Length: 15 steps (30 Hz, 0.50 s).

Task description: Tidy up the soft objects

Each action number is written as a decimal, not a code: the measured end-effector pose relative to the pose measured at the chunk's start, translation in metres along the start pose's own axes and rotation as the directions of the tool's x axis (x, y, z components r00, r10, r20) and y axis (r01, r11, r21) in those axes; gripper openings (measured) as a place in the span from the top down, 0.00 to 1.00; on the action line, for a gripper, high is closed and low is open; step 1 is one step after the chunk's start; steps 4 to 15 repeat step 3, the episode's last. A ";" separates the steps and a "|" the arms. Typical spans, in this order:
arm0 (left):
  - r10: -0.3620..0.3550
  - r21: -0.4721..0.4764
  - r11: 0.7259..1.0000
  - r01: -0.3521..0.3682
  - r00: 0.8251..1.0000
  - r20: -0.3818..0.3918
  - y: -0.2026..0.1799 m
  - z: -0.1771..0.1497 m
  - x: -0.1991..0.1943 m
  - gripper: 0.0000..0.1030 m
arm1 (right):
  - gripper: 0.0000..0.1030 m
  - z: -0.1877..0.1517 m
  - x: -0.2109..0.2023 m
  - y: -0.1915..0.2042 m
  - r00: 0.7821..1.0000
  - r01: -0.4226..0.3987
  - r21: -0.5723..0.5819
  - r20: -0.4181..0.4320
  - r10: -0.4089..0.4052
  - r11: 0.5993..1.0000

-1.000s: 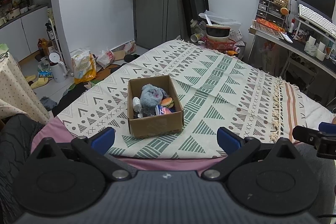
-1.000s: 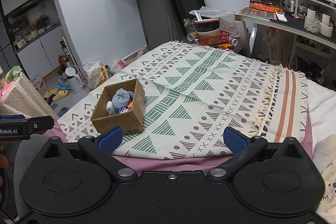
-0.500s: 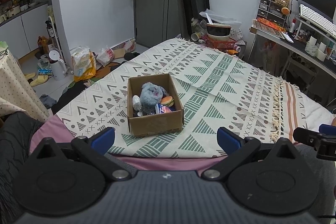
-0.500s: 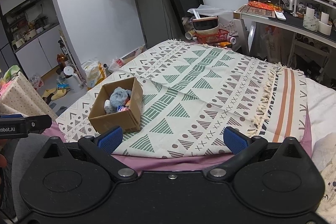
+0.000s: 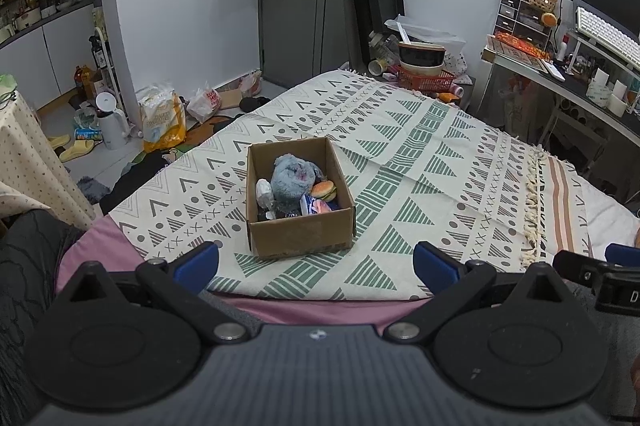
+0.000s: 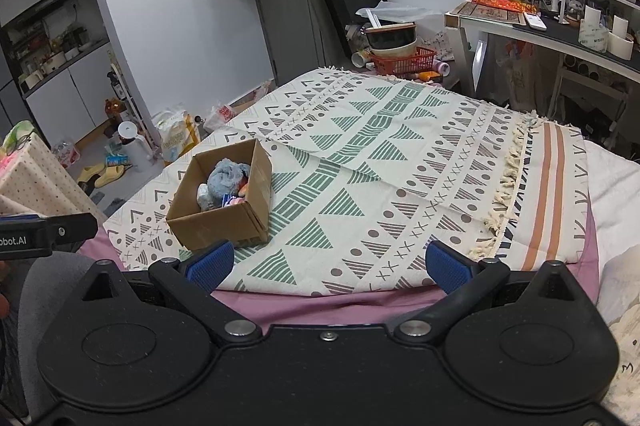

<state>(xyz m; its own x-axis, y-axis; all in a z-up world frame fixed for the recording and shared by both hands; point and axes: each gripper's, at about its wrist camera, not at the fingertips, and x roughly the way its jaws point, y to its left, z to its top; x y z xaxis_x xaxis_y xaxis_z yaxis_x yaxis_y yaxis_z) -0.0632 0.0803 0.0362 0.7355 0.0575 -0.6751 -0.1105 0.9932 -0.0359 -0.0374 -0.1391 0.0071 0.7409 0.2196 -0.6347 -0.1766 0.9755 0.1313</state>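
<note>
An open cardboard box (image 5: pixel 304 234) (image 6: pixel 218 222) sits on the patterned blanket (image 5: pixel 420 162) (image 6: pixel 380 162) near the bed's front left. Inside lie a grey-blue plush toy (image 5: pixel 291 177) (image 6: pixel 226 177), a small burger toy (image 5: pixel 324 190), a white soft item (image 5: pixel 264 191) and a few smaller pieces. My left gripper (image 5: pixel 316 262) hangs open just short of the box, nothing between its blue pads. My right gripper (image 6: pixel 329 265) is open too, with the box ahead to its left. Each gripper's body shows at the edge of the other's view.
A pink sheet (image 5: pixel 312 310) edges the bed in front. Bags, slippers and a white kettle (image 5: pixel 110 122) clutter the floor at left. A red basket with bowls (image 5: pixel 424 74) stands past the bed; a cluttered desk (image 6: pixel 560 30) lies to the right.
Both cameras have risen and pulled back slightly, so the box sits a little higher and farther in view. Box contents and gripper openings are unchanged.
</note>
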 end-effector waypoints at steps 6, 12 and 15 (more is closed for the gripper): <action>-0.006 0.005 1.000 0.006 1.000 0.005 0.001 0.001 0.004 0.00 | 0.00 0.000 0.005 0.001 1.000 0.010 0.004 -0.003 -0.010 1.000; -0.006 0.005 1.000 0.006 1.000 0.005 0.001 0.001 0.004 0.00 | 0.00 0.000 0.005 0.001 1.000 0.010 0.004 -0.003 -0.010 1.000; -0.006 0.005 1.000 0.006 1.000 0.005 0.001 0.001 0.004 0.00 | 0.00 0.000 0.005 0.001 1.000 0.010 0.004 -0.003 -0.010 1.000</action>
